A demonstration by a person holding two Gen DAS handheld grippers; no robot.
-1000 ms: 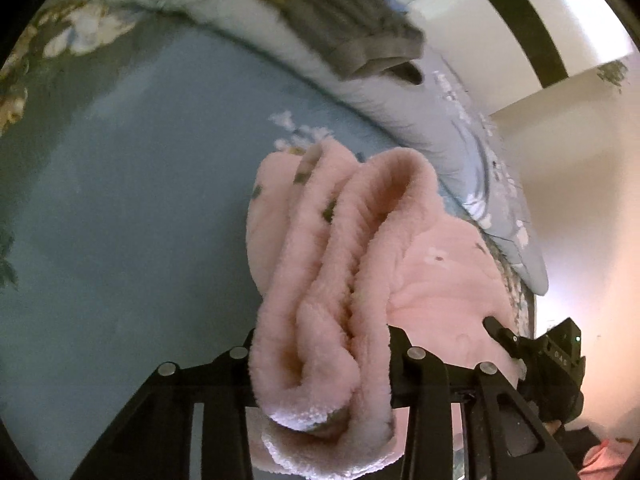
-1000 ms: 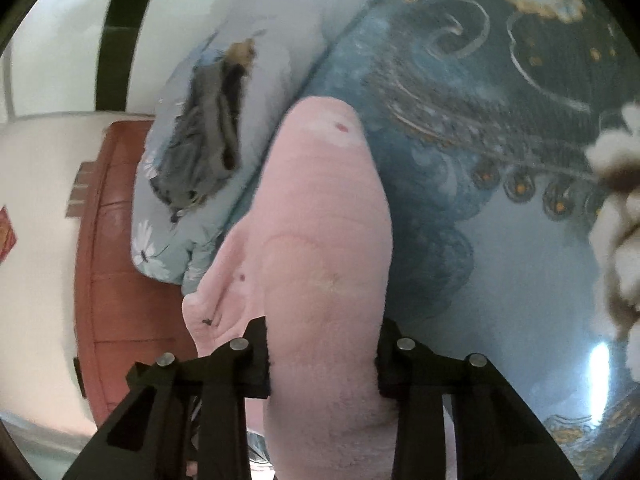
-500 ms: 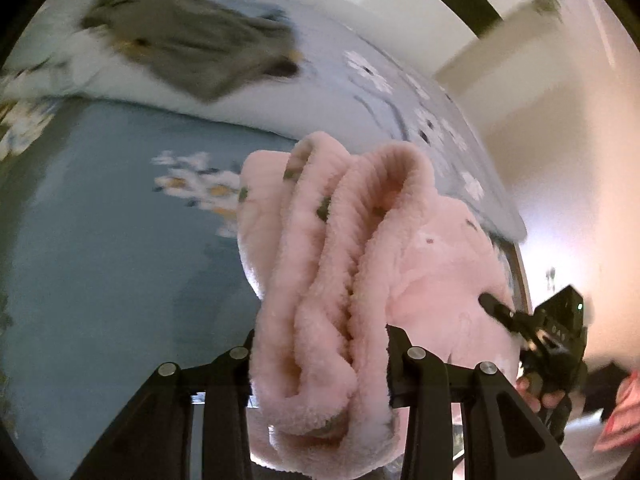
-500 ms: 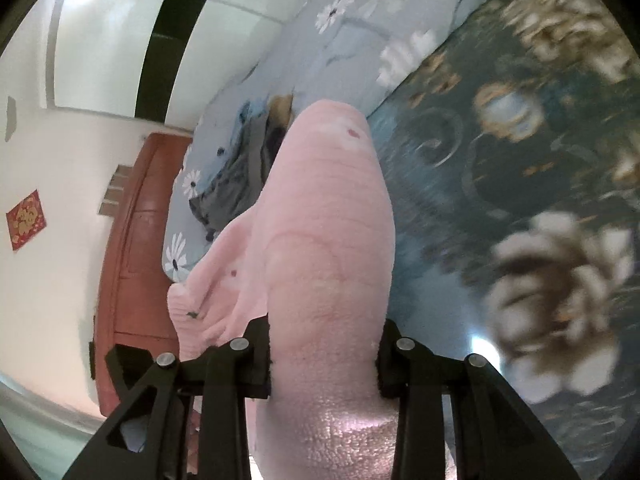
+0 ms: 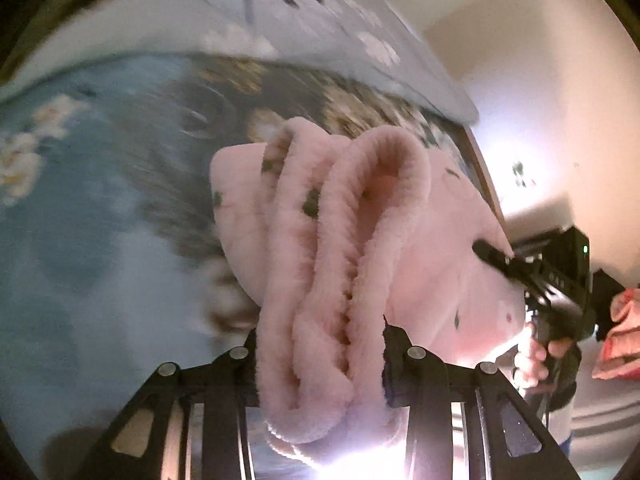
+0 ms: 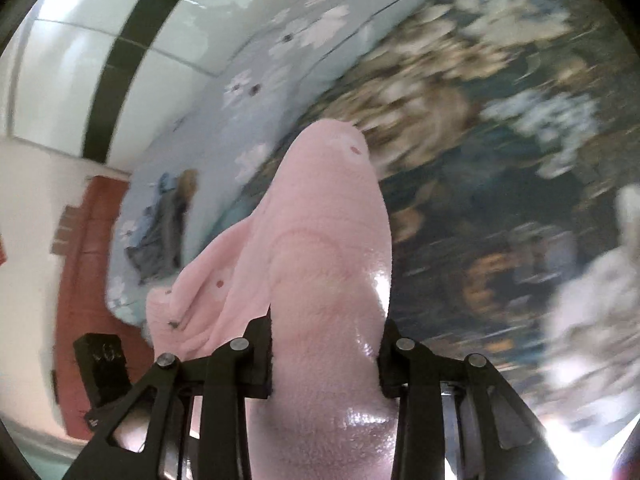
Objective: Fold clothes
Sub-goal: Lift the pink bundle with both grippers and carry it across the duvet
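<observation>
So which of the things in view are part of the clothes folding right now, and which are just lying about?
In use:
- pink fleece garment, bunched up
- left gripper, jaws clamped on it
- right gripper, jaws clamped on another part of it

Lying about:
- grey garment on the pale floral quilt
- dark floral bedspread
- reddish wooden bed frame
</observation>
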